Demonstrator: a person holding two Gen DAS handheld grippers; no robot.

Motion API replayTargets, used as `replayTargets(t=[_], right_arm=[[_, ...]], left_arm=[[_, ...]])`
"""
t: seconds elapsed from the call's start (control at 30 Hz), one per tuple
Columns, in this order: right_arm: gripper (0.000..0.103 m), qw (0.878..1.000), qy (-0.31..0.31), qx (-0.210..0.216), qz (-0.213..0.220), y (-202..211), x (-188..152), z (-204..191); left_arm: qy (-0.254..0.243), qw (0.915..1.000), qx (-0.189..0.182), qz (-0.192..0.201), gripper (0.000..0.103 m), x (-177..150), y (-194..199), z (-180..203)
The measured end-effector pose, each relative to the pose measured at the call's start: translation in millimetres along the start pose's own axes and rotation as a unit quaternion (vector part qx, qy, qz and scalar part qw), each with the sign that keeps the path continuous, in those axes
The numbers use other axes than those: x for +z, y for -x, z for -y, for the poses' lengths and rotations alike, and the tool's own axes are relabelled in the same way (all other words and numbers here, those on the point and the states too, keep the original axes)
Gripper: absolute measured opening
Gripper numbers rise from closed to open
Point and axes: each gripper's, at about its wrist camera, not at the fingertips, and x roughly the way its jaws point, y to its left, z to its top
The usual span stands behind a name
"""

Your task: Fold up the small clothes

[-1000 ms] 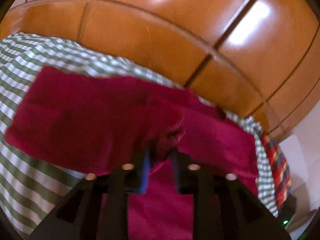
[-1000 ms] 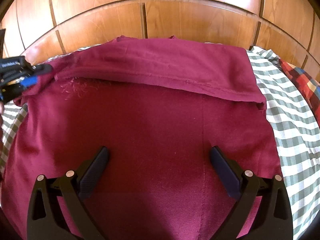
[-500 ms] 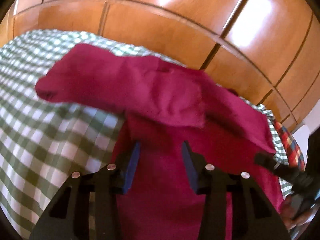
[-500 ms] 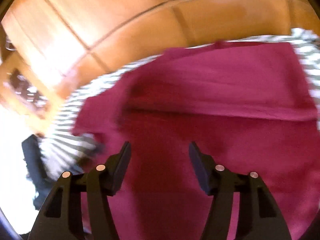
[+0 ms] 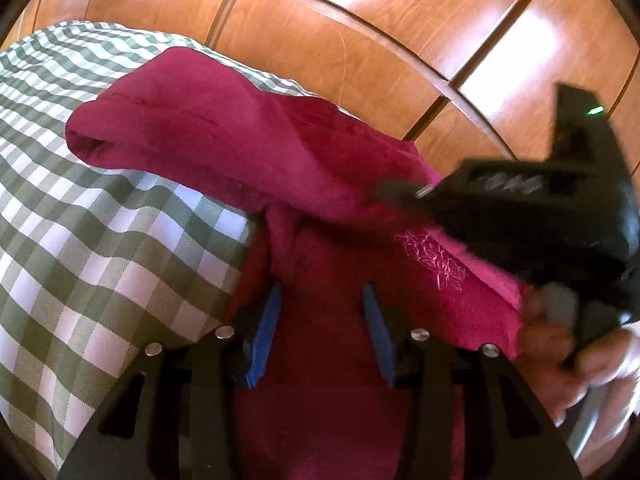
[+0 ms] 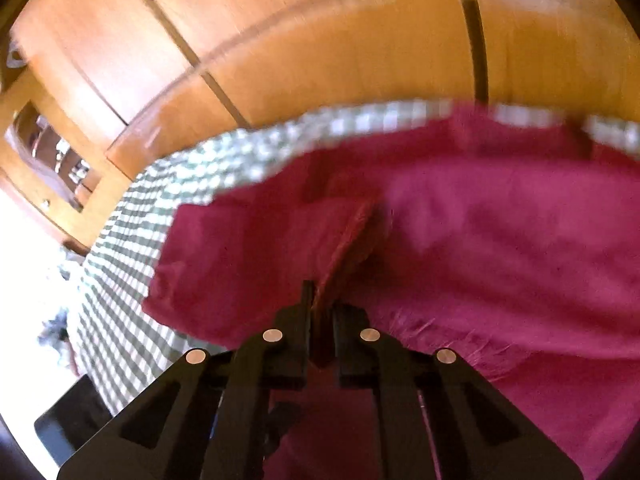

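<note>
The maroon garment point(image 5: 224, 136) lies on the green-and-white checked bedcover point(image 5: 92, 240), along its far edge beneath the wooden panelled wall point(image 5: 360, 32), part-way through a fold. A second ago its upper portion lay turned down in a flat band across the width, with the right gripper point(image 6: 320, 308) poised wide open above the smooth middle of the cloth and the left gripper point(image 5: 320, 332) nipping a bunch of fabric. Now the roles are swapped. The right gripper's jaws have come together on a raised ridge of the maroon cloth, which stands pinched between them in the right wrist view, the picture blurred as the tool sweeps towards the garment's left side. From the left wrist view the same tool shows as a dark, smeared shape at the right, a hand point(image 5: 568, 344) wrapped round its handle, crossing over a pale embroidered motif point(image 5: 436, 256). The left gripper has let go: its blue-padded fingers point(image 5: 264, 332) stand part-way open, astride the fabric without pressing it, and the sleeve end point(image 5: 92, 140) it carried over now rests in a loose roll at the garment's left, overhanging the checks. The sleeve looks to be laid in, and the next fold appears to belong to the right hand, which seems set to draw its pinch of cloth across
</note>
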Motion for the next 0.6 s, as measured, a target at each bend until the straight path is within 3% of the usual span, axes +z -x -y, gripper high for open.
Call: replayTargets(t=[0.13,0.3,0.6], right_arm=[[0.007,0.997,0.040,-0.028,0.067,49.4,27.8,2.2],[0.007,0.987,0.053,-0.093,0.116,99.4,42.2,42.3],[0.007,0.976,-0.041,-0.198,0.075,102.0,5.6,175.0]], left_arm=[[-0.001,1.0000,0.001,0.000,0.043,1.1,-0.5,2.4],[-0.001,1.0000,0.001,0.000,0.043,1.5,-0.8,2.7],[-0.005,1.0000,0.008,-0.002,0.043,1.1,-1.1,4.2]])
